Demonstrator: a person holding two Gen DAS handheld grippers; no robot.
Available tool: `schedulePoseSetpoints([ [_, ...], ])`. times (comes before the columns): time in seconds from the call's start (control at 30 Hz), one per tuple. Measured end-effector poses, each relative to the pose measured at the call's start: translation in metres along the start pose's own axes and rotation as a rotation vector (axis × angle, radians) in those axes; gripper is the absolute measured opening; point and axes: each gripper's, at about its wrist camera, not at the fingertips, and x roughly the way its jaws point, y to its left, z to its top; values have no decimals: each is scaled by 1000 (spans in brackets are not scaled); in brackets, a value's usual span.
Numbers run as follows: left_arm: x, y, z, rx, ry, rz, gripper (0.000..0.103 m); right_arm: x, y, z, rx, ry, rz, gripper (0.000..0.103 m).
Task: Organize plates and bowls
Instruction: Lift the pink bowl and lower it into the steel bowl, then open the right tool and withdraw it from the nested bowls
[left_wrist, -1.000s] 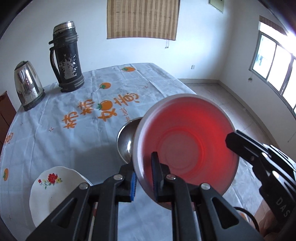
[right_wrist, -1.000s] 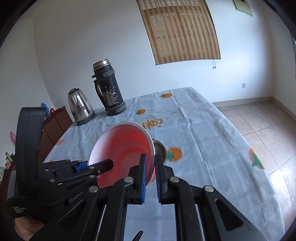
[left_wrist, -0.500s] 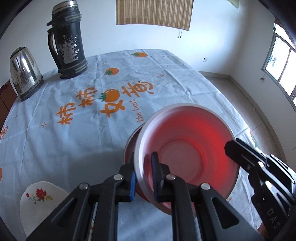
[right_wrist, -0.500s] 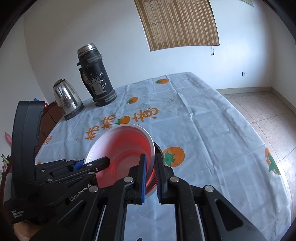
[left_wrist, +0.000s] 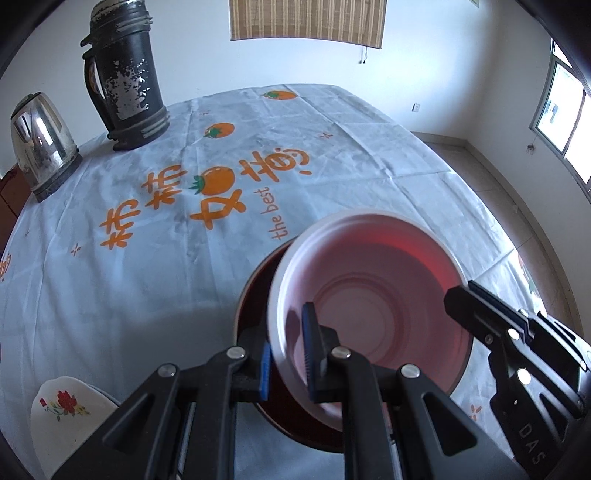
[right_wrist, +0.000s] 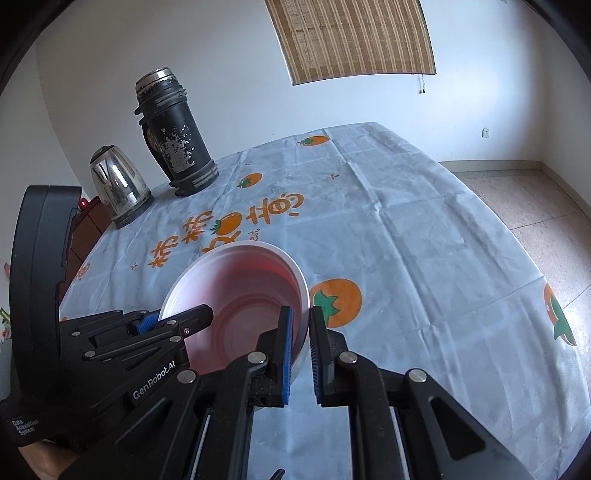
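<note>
Red bowl (left_wrist: 373, 317) is held tilted inside a metal bowl (left_wrist: 255, 295) directly ahead of both claws. Its near-left rim is clamped by the left gripper (left_wrist: 286, 354), one finger inside, one outside. Its right rim is straddled by the right gripper (right_wrist: 301, 350); fingers sit close around the wall, but a firm clamp cannot be told. A flowered plate (left_wrist: 61, 410) is seen low left of the left claw. Beyond the bowls, a printed tablecloth (right_wrist: 406, 229) is spread; far left, a black flask (right_wrist: 173, 136) and steel kettle (right_wrist: 118, 188) are stood.
</note>
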Motion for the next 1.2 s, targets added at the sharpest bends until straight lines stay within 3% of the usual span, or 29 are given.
schedulePoseSetpoints([
  [0.2, 0, -2, 0, 12, -1, 8, 16, 5, -2, -1, 6, 8, 9, 10],
  [0.27, -2, -1, -1, 12, 3, -17, 22, 4, -5, -1, 20, 7, 21, 10],
  [0.33, -6, -3, -2, 16, 6, -41, 35, 3, -10, -1, 56, 15, 49, 11],
  [0.37, -7, -4, -2, 20, 5, -46, 40, 3, -11, -1, 68, 17, 58, 15],
  [0.4, -10, -8, -4, 30, -3, -38, 52, 1, -14, -1, 85, 16, 71, 24],
  [0.5, -18, -12, -6, 60, -35, 16, 56, -9, -18, -1, 103, -17, 66, 44],
  [0.6, -24, -11, -6, 58, -39, 1, 61, -23, -21, -1, 118, -57, 71, 61],
  [0.77, -37, -14, -7, 77, -67, 25, 63, -40, -17, 0, 105, -88, 56, 61],
  [0.83, -43, -14, -7, 85, -93, 47, 72, -44, -15, -2, 99, -94, 54, 61],
  [0.9, -48, -16, -6, 112, -111, 92, 74, -46, -15, -3, 104, -94, 57, 61],
  [1.2, -66, 7, -8, 79, -195, 142, 75, -41, -26, -10, 129, -92, 36, 61],
])
